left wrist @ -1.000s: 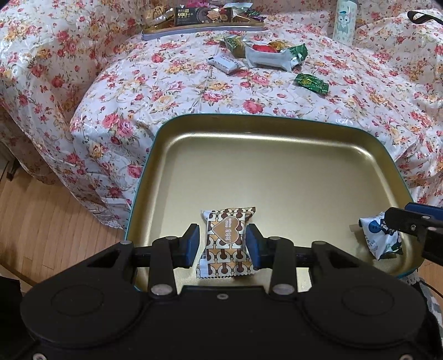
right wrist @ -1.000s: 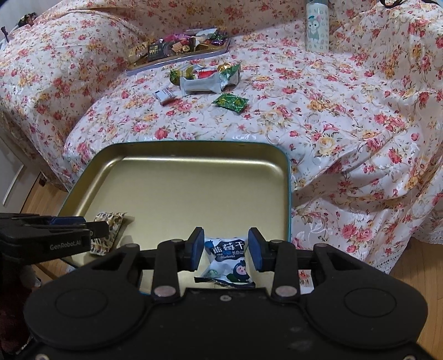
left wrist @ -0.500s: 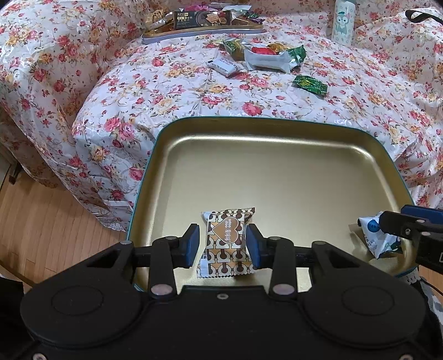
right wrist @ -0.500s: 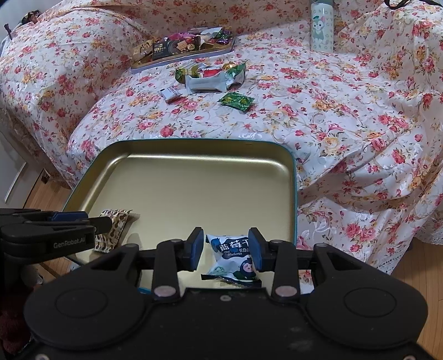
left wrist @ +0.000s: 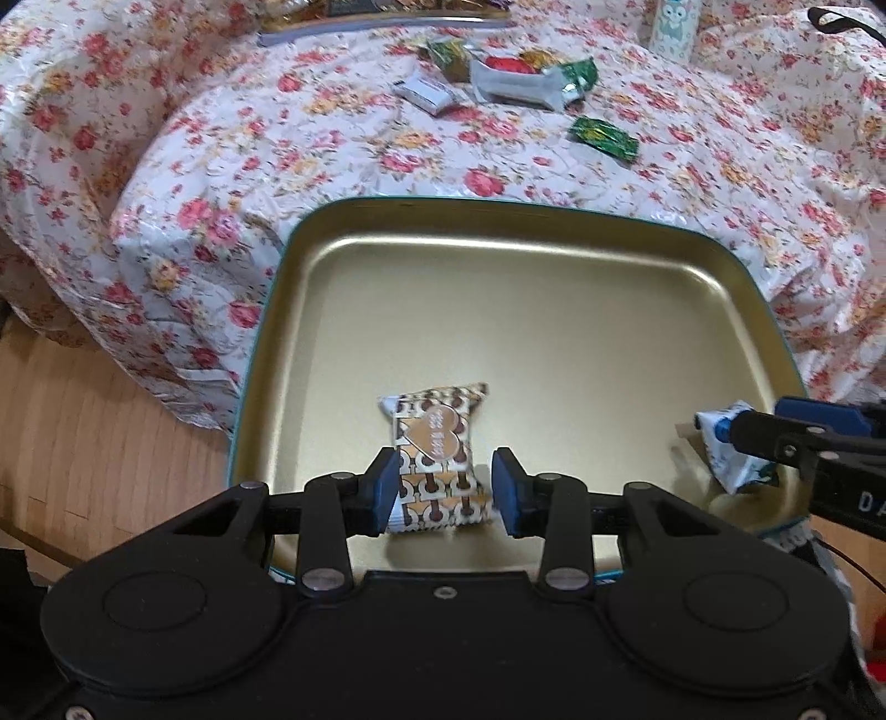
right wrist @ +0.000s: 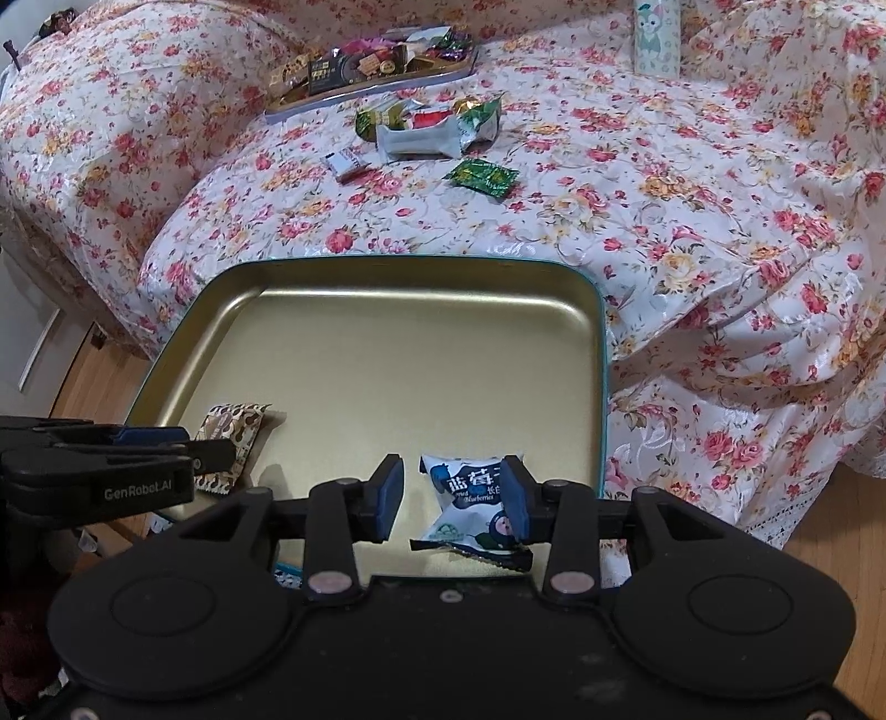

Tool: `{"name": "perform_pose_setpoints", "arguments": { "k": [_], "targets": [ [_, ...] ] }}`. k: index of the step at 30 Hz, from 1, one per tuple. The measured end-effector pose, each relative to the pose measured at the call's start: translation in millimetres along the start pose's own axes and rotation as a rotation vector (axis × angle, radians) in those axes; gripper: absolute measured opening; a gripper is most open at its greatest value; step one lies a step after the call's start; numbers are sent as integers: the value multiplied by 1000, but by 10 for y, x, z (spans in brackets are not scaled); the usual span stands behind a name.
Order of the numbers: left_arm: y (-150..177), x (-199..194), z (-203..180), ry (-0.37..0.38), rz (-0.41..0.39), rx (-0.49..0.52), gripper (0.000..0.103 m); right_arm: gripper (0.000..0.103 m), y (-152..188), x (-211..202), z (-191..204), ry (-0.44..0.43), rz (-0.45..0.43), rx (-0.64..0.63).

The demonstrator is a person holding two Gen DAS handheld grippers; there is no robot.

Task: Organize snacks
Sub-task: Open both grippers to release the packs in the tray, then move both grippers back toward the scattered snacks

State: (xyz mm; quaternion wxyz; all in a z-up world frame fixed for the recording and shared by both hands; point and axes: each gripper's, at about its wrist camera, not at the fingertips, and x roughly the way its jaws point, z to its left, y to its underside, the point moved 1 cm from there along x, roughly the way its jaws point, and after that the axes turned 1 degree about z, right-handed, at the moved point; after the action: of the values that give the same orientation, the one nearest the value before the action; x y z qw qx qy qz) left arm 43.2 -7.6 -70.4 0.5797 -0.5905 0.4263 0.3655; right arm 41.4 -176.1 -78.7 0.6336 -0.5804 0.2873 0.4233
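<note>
Domestic interior, likely a living room or bedroom. Soft furniture draped in a white cloth printed with red and yellow roses (right wrist: 637, 183), hanging in folds to a light wood plank floor (left wrist: 83, 421). Wrapped snacks lie loose on the cloth, among them a green foil sachet (right wrist: 483, 175). Shallow gold metal tray with teal rim (right wrist: 387, 266) at the near edge. Pale cartoon-printed bottle (right wrist: 656, 33) at the back.

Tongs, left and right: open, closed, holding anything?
Left tongs: open, brown heart packet released between the fingers.
Right tongs: open, blueberry packet touching only the right finger.
</note>
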Motion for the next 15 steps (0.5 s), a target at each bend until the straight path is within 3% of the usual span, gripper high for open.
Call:
{"name": "perform_pose_setpoints", "arguments": {
  "k": [8,12,15],
  "targets": [
    [-344,-155,54,9,12,53,47,47,-175,9,45,-53,80,-35],
    [-606,-221,95,-33,-18,83,47,47,-370,53,19,-84,125,-9],
    [-808,-264,116,-75,-68,105,47,47,-549,72,24,-62,109,-31]
  ]
}}
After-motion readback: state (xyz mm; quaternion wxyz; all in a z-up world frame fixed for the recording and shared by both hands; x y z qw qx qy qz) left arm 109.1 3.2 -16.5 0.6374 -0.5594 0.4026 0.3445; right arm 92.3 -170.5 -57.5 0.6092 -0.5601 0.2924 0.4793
